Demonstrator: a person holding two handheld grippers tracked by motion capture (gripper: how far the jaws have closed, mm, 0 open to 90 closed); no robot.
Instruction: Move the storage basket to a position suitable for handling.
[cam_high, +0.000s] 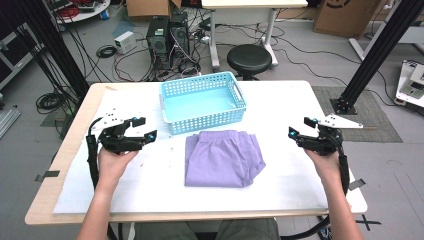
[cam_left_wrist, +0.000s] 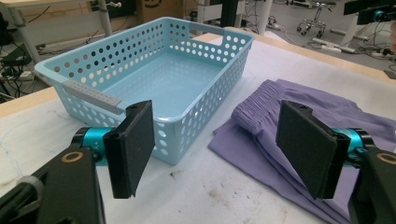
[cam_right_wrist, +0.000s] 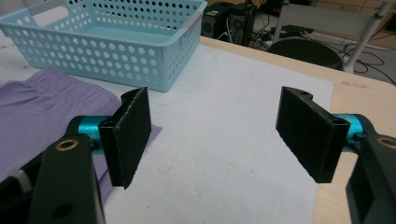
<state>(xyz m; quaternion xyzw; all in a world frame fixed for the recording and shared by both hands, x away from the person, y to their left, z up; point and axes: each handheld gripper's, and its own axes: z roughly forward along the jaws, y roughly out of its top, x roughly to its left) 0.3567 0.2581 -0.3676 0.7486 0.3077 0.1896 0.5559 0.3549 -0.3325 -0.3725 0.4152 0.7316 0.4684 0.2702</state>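
Folded purple shorts (cam_high: 223, 157), blue basket (cam_high: 202, 102) — tools apart

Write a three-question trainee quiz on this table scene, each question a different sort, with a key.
1. True or false: the basket holds folded cloth.
2. The purple shorts lie: A) in the basket B) on the table in front of it C) in the left claw.
3. Fill in: the right claw's jaws are ____.

Key: 1 false, it is empty; 2 B; 3 open, with nothing between them.
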